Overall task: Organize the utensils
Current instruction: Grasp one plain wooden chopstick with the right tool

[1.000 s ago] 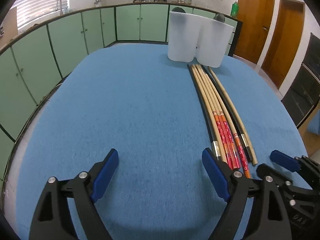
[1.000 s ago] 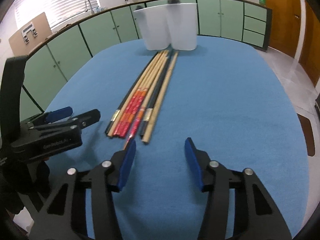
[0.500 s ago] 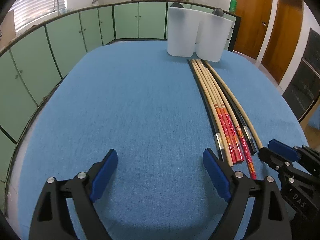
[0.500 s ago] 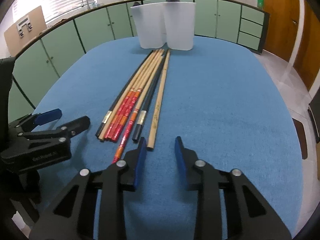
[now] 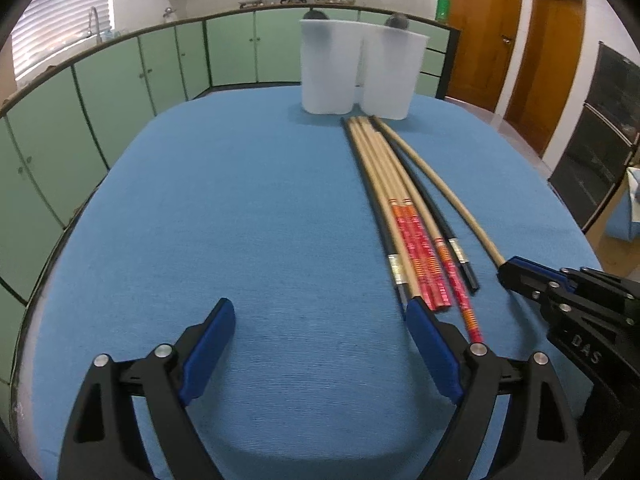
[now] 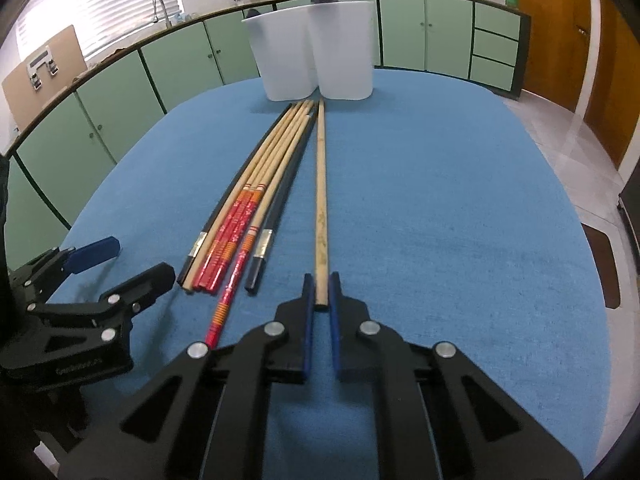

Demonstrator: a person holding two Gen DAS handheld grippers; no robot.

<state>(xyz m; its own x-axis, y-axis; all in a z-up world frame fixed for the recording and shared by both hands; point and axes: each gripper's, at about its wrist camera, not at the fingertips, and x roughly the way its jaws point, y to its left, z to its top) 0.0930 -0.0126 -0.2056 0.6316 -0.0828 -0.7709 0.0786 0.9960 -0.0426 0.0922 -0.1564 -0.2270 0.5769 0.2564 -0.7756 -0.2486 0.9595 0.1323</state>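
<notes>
1. Two grippers are hovering over a blue tablecloth (image 6: 440,200); the right gripper (image 6: 321,292) is pinching the near end of a plain wooden chopstick (image 6: 320,200) between its blue pads, jaws nearly together.
2. That chopstick is lying apart from the others, on their right, its far tip reaching toward the white holder (image 6: 316,48).
3. Left gripper (image 5: 320,344) is standing wide, with nothing between its fingers, only cloth below.
4. Beside its right finger, the remaining chopsticks (image 5: 404,216) are lying in a close bundle: black ones with silver bands, pale ones with red patterned ends.
5. One red-ended chopstick (image 6: 230,288) is sticking out nearer than the others.
6. At the table's far edge the white holder is standing upright, its two rounded compartments side by side, dark items showing above the rim.
7. Green cabinets (image 5: 120,80) are curving behind.
</notes>
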